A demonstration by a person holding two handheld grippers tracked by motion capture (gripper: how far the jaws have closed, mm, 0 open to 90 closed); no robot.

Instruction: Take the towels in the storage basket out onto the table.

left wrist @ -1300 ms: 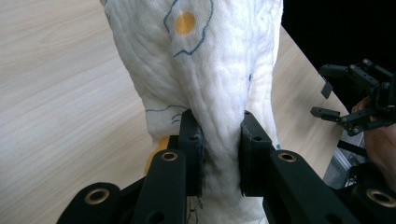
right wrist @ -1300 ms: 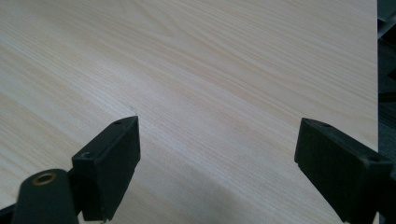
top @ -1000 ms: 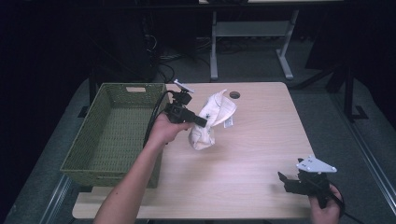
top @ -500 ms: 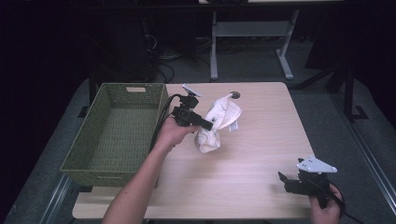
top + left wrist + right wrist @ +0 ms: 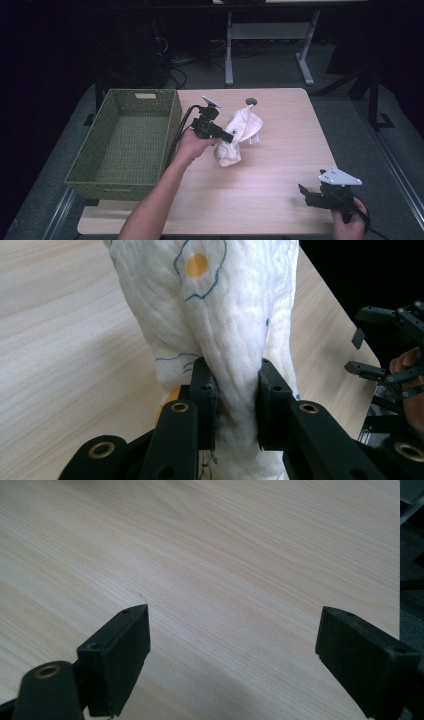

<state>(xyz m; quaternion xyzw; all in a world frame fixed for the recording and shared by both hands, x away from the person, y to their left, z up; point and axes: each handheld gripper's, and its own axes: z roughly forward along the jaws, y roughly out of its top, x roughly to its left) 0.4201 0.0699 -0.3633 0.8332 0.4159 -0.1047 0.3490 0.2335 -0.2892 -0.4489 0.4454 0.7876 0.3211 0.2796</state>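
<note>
A white cloth printed with fried-egg shapes hangs bunched over the middle of the wooden table. My left gripper is shut on it, and the fabric is pinched between both pads in the left gripper view. The cloth's lower end rests on or just above the tabletop. My right gripper stands open near the table's front right corner, low over bare wood, nothing between its jaws. It also appears far off at the right as the other gripper.
A green woven basket stands on the left part of the table, its right wall close to my left hand. A small dark round spot sits near the table's far edge. Dark floor and a metal stand lie beyond.
My left gripper has carried the cloth to the right and down, away from the basket toward the table's middle. The right gripper has stayed where it was.
</note>
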